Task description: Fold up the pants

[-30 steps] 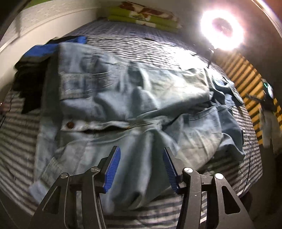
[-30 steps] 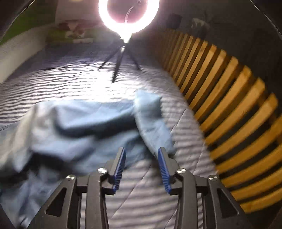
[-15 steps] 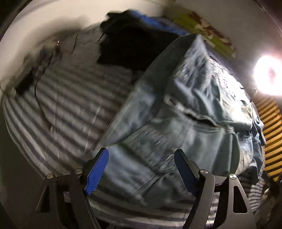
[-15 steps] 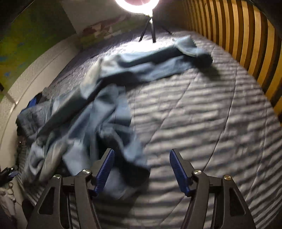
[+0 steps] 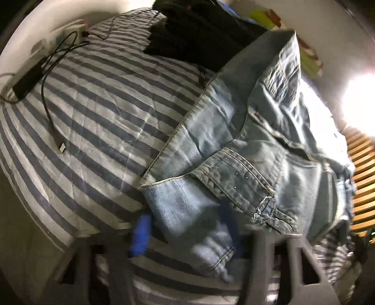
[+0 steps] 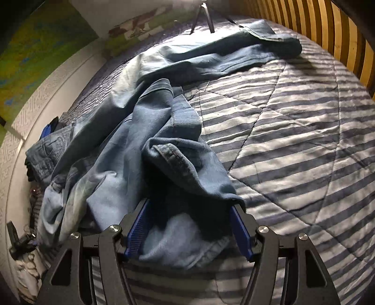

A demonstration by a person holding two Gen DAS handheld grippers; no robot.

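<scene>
The jeans (image 5: 246, 164) lie crumpled on a striped bed (image 5: 98, 112), with the waistband near the bed's left edge and the 2 legs running across toward the slatted side (image 6: 328, 28).

The left gripper (image 5: 185, 232) is blurred in its view. Its jaws are closing around a corner of the waistband that hangs over the bed's near edge; denim sits between the blue pads (image 5: 141, 234), but whether they press on it yet cannot be told.

The right gripper (image 6: 189, 232) stands fairly wide at the near edge, with a bunched leg hem between its pads (image 6: 137, 231). The cloth fills the gap and touches both pads, though a firm grip is not clear. The other leg reaches to the far edge, ending near a tripod (image 6: 206, 14).

A black garment (image 5: 201, 35) lies at the far left corner, touching the waistband. A cable (image 5: 50, 98) and a power strip (image 5: 25, 79) lie on the left edge.
</scene>
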